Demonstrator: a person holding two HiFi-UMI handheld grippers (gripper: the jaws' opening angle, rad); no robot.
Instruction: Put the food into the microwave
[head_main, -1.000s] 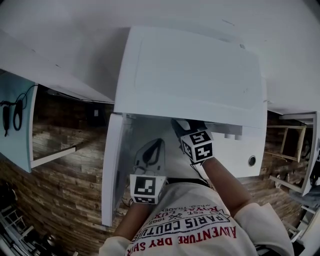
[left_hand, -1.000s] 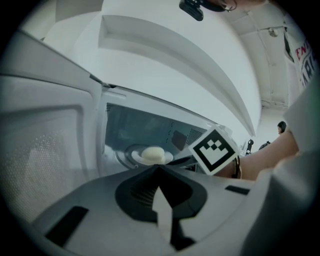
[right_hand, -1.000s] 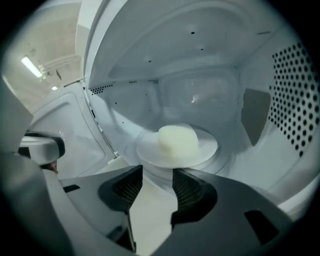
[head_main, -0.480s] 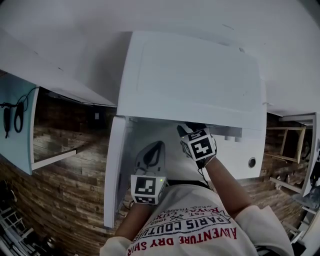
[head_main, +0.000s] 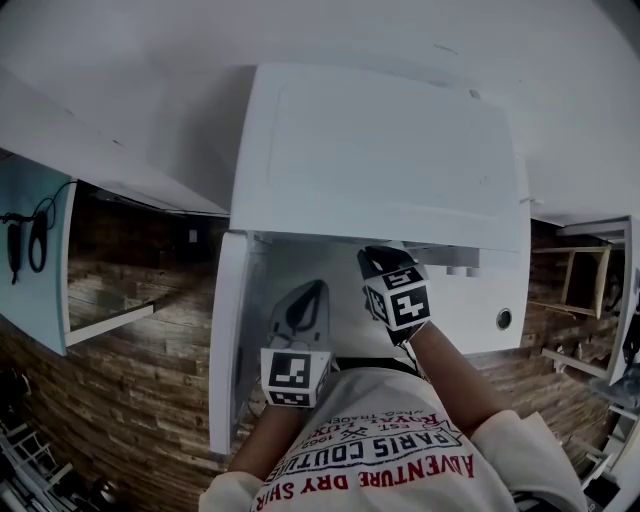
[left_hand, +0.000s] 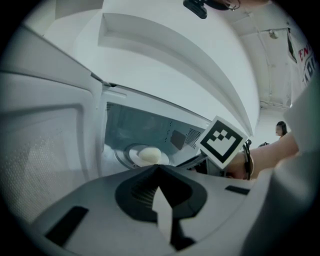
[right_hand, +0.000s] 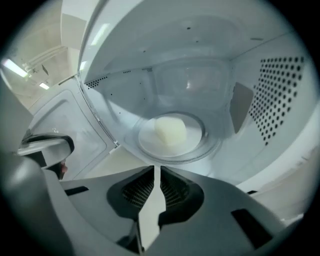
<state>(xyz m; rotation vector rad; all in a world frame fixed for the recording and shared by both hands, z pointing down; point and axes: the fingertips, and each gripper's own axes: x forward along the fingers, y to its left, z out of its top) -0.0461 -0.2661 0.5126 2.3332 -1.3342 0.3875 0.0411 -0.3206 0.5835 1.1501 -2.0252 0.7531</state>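
Observation:
A pale bun (right_hand: 170, 131) lies on a white plate (right_hand: 148, 144), which rests on the glass turntable (right_hand: 212, 141) inside the white microwave (head_main: 380, 150). My right gripper (right_hand: 156, 169) is at the oven's mouth, just in front of the turntable. Its jaws are closing to a narrow slit with nothing between them. In the head view the right gripper (head_main: 372, 258) reaches under the microwave's top edge. My left gripper (left_hand: 160, 169) is shut and empty. It hangs outside the cavity beside the open door (head_main: 228, 340), from where the bun (left_hand: 149, 155) is visible.
The door swings out to the left, next to my left gripper (head_main: 310, 292). The microwave's control panel with a round knob (head_main: 504, 320) is on the right. Perforated vents (right_hand: 277, 95) line the cavity's right wall. Wood-plank floor (head_main: 130, 390) lies below.
The right gripper's marker cube has turned slightly at the microwave's mouth. The left gripper and the door have stayed where they were.

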